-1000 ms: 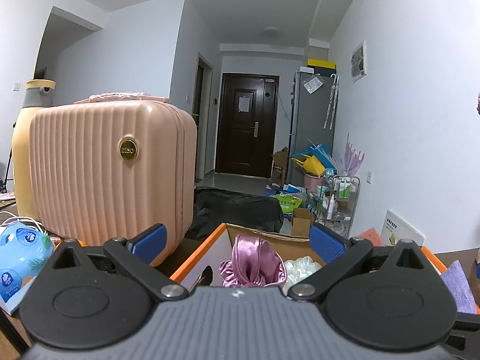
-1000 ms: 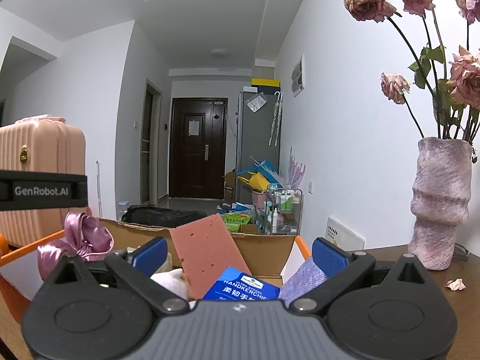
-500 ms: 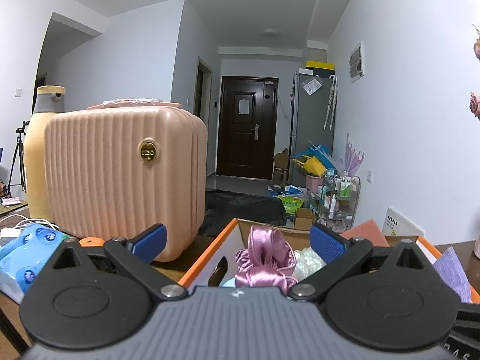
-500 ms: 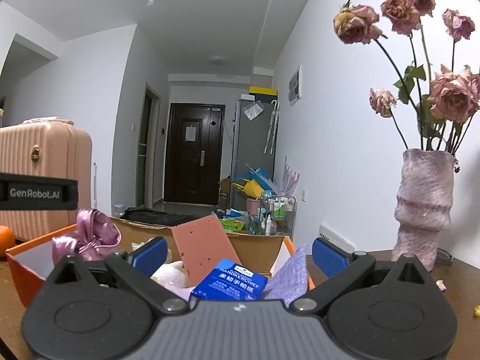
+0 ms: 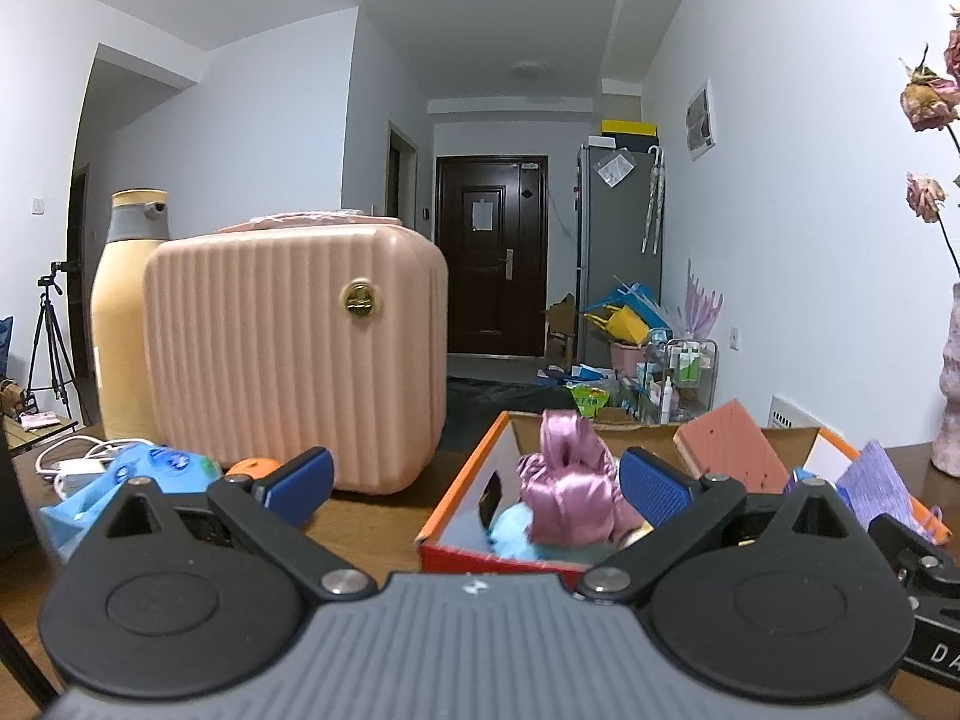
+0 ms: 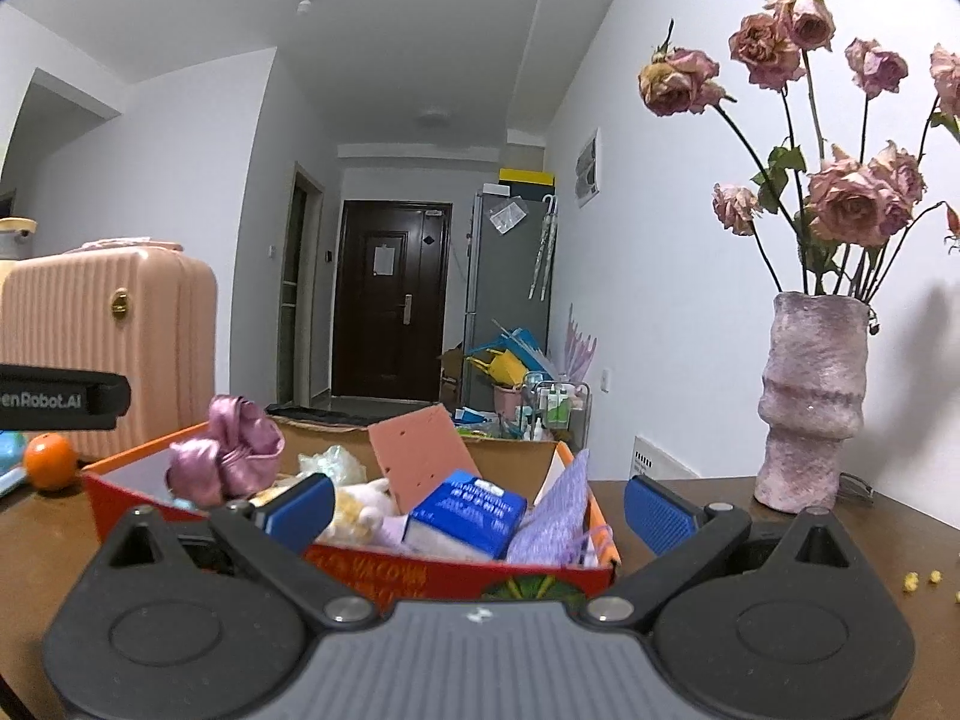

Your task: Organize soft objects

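Right now both of my claws stand apart and hold nothing: the left gripper [image 5: 474, 483] and the right gripper [image 6: 479, 501] each hover short of the near wall of the orange box [image 6: 198, 513], which sits on the brown table [image 6: 780, 531] toward its middle. The soft things are already piled inside it. A pink satin scrunchie [image 5: 567, 495] rides high at the box's left end. Beside it I see a pale plush lump [image 6: 360, 504], a crinkly clear bag [image 6: 333, 462], a salmon sponge sheet [image 6: 420, 456] leaning upright, a blue tissue pack [image 6: 465, 519], and a lilac cloth [image 6: 555, 516] draped against the right wall.

I judge all of these light and yielding. The scrunchie looks slick, so I would pinch it across a gathered fold, not the smooth outer curve. The sponge sheet should bend but spring back; its free top edge is the obvious hold. The cloth will drape, so a bunched corner is best. The tissue pack is film-wrapped and likely slippery, so I would take it across its narrow sides.

On writing: the tissue pack carries white lettering too small for me to read surely. The box front shows yellow print, partly hidden by my right gripper. The left gripper's body, seen from the right wrist, reads "enRobot.AI" cut at the frame edge. The pink suitcase [image 5: 294, 360] wears a gold badge I cannot read.
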Demonstrator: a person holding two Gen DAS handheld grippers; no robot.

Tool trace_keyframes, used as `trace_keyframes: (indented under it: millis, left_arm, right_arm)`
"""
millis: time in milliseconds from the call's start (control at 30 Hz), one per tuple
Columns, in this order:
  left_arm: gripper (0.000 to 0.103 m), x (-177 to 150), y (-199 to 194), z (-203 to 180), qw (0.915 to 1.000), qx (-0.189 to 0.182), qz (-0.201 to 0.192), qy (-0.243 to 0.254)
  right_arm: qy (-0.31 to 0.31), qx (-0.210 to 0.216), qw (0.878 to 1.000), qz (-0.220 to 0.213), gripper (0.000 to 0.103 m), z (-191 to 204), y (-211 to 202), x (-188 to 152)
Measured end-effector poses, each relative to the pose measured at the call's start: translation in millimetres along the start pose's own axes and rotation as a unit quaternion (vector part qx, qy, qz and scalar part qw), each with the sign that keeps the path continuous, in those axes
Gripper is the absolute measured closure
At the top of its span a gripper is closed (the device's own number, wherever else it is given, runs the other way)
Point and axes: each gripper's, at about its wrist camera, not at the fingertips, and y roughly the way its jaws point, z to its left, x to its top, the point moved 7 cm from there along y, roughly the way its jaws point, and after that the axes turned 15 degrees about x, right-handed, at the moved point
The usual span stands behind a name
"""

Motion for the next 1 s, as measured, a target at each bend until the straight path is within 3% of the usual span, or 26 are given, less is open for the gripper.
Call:
trace_keyframes:
  millis: [700,1000]
  left_arm:
    - [0.0,-22.1,-101.2,74.5,0.9994,-0.017,0.018,0.024]
    - [0.0,-26.1,-151.7,100.6,0.9986,-0.041,0.016,0.031]
  right_arm:
    - [0.008,0.005,1.0,0.018,0.0,50.6,-117.7,-14.0]
    - [0.027,0.019,0.999,0.017,0.0,67.9,-162.2,-10.7]
